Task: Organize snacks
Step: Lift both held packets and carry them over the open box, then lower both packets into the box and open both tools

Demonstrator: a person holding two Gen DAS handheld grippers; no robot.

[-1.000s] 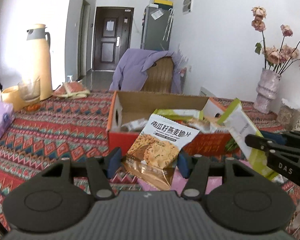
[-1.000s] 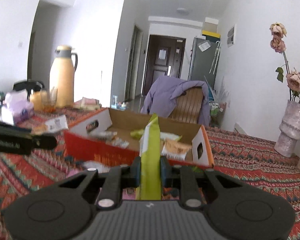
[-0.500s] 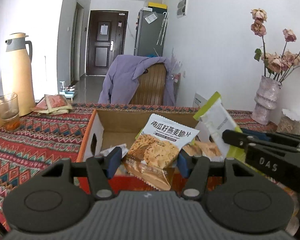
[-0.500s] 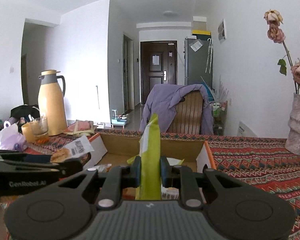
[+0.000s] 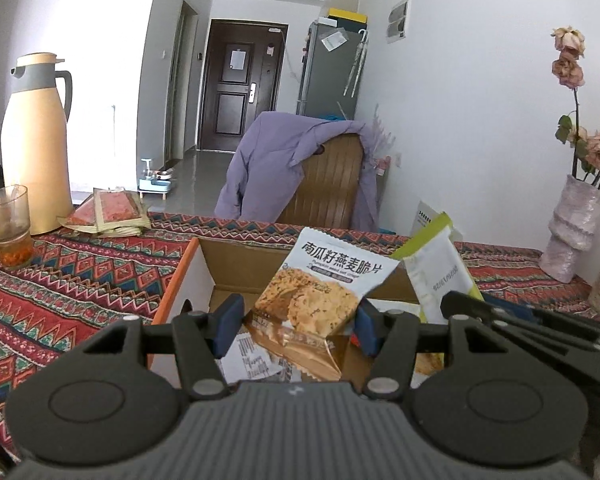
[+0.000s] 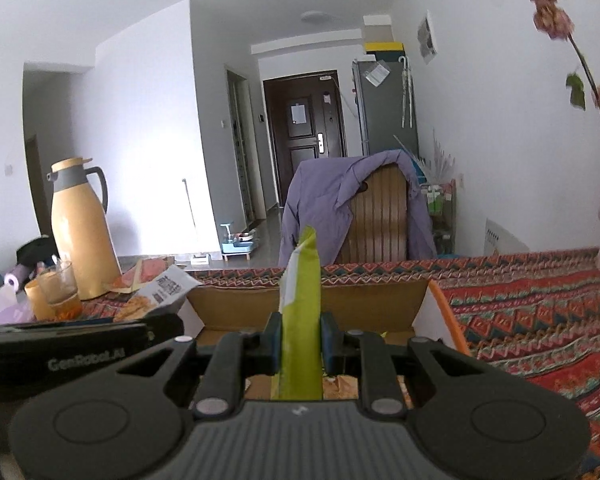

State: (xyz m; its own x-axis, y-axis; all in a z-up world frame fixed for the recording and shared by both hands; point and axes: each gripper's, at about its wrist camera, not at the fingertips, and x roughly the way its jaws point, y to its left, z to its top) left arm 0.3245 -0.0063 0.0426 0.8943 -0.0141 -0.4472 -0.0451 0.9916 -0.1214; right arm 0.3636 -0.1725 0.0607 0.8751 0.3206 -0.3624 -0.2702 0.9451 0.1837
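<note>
Left gripper [image 5: 296, 326], fingers part-open, clamps the oat crisp packet [image 5: 318, 300] and right gripper [image 6: 300, 340], fingers nearly closed, pinches the green packet [image 6: 302, 312] above the cardboard box [image 5: 188, 276] at lower centre; early release risks either slippery packet missing the box.

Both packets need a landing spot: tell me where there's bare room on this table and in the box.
Free: the tablecloth between the glass and the cardboard box, and the cloth between the box and the vase. The box's far floor looks bare. Crowded: the thermos corner with flat packets, and the box's near end.
</note>
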